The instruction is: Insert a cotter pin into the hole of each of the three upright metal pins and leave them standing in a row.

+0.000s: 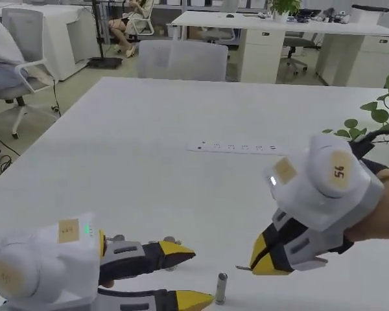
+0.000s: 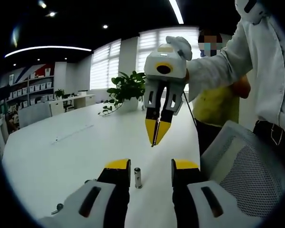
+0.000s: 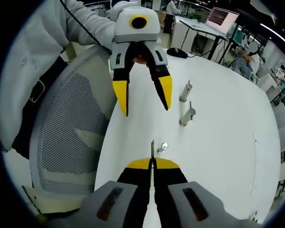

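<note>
A short upright metal pin (image 1: 221, 287) stands near the table's front edge; it lies between my left gripper's open jaws (image 2: 137, 178) and shows end-on just past my right tips (image 3: 162, 147). My left gripper (image 1: 193, 275) (image 2: 151, 165) (image 3: 146, 108) is open, its jaws either side of the pin without touching it. My right gripper (image 1: 256, 265) (image 2: 155, 137) (image 3: 152, 164) is shut on a thin cotter pin (image 1: 242, 267) (image 2: 153, 142) (image 3: 152, 148), held just above and beside the pin. Two more metal pins (image 3: 185, 91) (image 3: 187, 115) stand further off, each with a thin wire at its top.
The white table (image 1: 149, 162) has a flush power strip (image 1: 236, 148) in its middle. A potted plant (image 1: 376, 116) (image 2: 126, 90) stands at the right. A mesh office chair (image 3: 71, 137) sits at the near table edge. A person (image 2: 216, 95) stands beside the table.
</note>
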